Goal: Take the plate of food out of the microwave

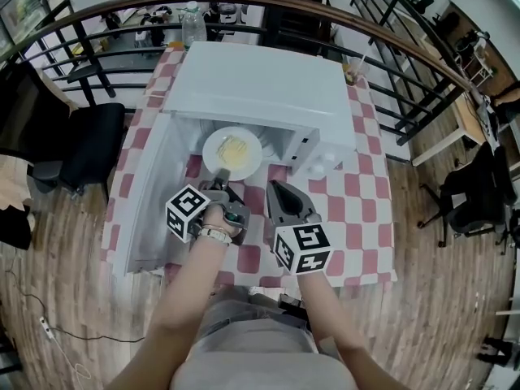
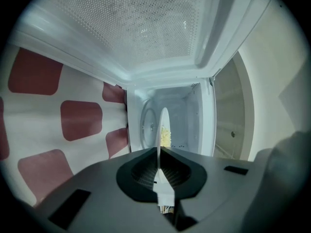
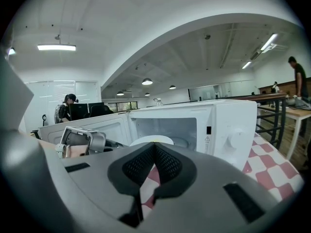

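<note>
**Two grippers at an open microwave, one clamped on the plate**

One red-and-white checked tablecloth covers the table, and a white box-shaped microwave oven stands on it with its white door swung wide to the left. The round white plate sits at the oven's mouth, lifted off the cloth, with its near rim towards the person. The left gripper has its jaws clenched on that near rim. The right gripper hangs just beside it over the cloth, jaws pressed together at the tips with nothing between them. A small heap of pale yellow food lies on the plate.

The left gripper view is rolled on its side, so the plate shows edge-on, pinched in the jaws, and behind it the round glass turntable appears inside the cavity, which the head view hides. The right gripper view alone shows the microwave's control knob.
</note>
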`<state>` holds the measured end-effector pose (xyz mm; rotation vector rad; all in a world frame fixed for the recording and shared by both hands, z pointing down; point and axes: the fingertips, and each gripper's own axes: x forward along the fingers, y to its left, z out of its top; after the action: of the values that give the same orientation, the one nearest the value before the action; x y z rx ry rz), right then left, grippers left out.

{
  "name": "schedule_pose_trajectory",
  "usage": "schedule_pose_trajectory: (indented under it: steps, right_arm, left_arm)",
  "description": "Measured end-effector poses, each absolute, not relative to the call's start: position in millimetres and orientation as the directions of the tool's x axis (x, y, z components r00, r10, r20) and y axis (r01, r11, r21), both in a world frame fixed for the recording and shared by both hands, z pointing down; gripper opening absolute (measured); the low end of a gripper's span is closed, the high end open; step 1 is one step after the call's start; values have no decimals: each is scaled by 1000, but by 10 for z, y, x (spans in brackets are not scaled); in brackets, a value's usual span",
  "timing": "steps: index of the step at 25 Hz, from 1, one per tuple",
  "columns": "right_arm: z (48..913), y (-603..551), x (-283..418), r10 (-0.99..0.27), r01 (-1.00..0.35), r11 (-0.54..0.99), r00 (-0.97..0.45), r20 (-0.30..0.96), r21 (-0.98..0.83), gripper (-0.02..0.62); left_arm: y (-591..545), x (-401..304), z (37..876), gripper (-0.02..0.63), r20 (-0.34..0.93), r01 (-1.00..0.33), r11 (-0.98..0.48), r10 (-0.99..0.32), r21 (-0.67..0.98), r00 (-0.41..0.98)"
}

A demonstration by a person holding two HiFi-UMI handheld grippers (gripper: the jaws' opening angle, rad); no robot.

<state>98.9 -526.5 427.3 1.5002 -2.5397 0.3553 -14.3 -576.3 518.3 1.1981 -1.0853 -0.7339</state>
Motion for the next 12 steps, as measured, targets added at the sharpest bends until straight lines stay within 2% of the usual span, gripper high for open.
schedule_pose_trajectory:
  steps: [12]
  right_arm:
    - [4165, -5049, 1017, -833, -866, 490, -500, 237, -105, 25]
  left_arm:
    - [-5432, -33, 4985, 12, 224, -74, 212, -906, 974, 358]
